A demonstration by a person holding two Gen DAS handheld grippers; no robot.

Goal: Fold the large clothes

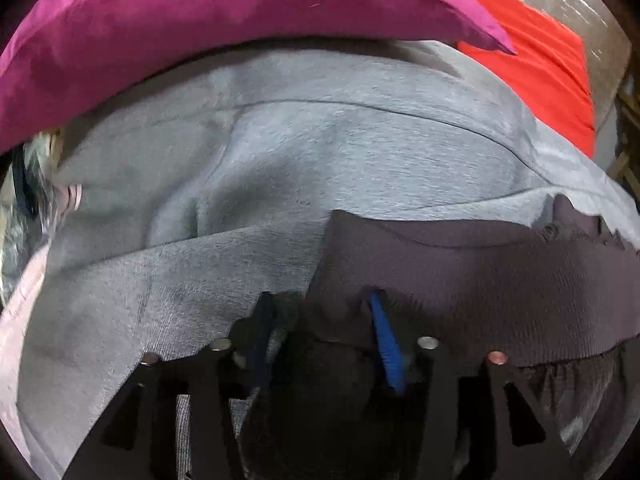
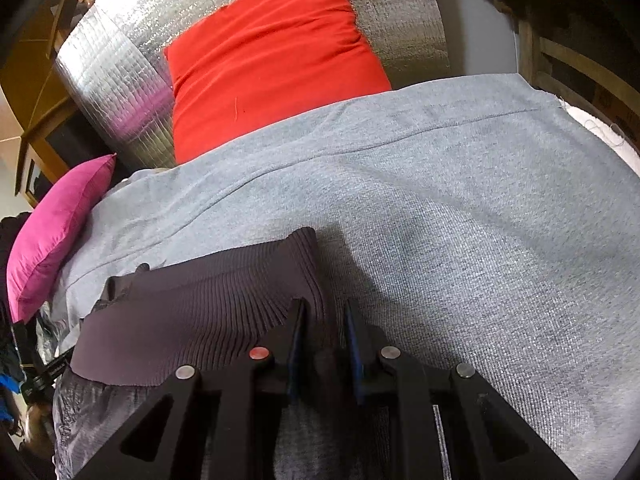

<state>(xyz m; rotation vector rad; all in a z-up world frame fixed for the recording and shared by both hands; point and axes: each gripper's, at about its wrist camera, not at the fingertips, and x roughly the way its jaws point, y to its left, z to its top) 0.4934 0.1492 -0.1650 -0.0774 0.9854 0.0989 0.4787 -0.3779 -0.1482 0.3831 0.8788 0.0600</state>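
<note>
Left wrist view: the left gripper [image 1: 320, 320] stands spread over the dark ribbed garment [image 1: 460, 280], which lies on a grey cloth [image 1: 280, 140].

Right wrist view: the right gripper [image 2: 324, 316] pinches its ribbed edge [image 2: 320, 288]. It looks soft, light and limp; corners and hems suit gripping best.

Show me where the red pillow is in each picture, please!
Left wrist view: the red pillow sits at the upper right edge, partly hidden behind the pink pillow's pointed corner.
Right wrist view: the red pillow is at the top centre, lying on the shiny silver mat.
Shared landmark: the grey garment spreads just below the red pillow in both views.
</note>
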